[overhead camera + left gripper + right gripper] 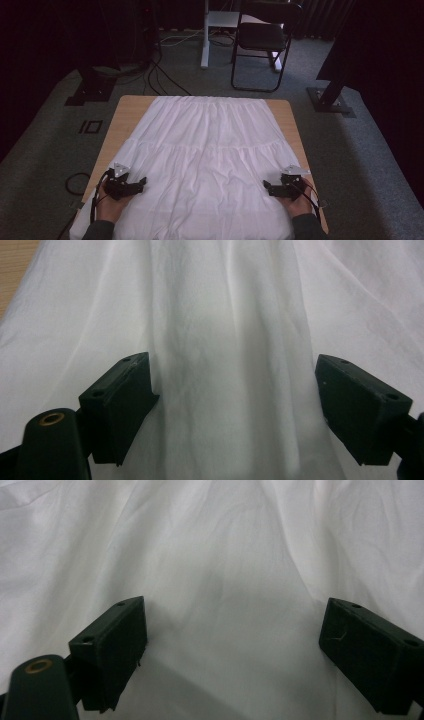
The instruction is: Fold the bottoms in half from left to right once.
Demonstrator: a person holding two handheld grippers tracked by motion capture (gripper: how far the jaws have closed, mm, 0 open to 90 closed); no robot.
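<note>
both forearms enter low; the left gripper (pixel 142 181) and right gripper (pixel 266 185) lie level over the white skirt (pixel 207 160), tips turned inward, jaws wide apart, gripping nothing. skirt lies flat on the wooden table (pixel 127 112), waistband far, long axis running away; near hem cut off.

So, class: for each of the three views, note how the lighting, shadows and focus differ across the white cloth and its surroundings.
High view: the white cloth is bright, the room's edges fall into deep dark, and the picture is soft. Left gripper view: even light, a faint greenish cast at the centre, folds fairly sharp. Right gripper view: dimmer and greyer, with a shadow under the right gripper, whose near jaws are slightly blurred.
</note>
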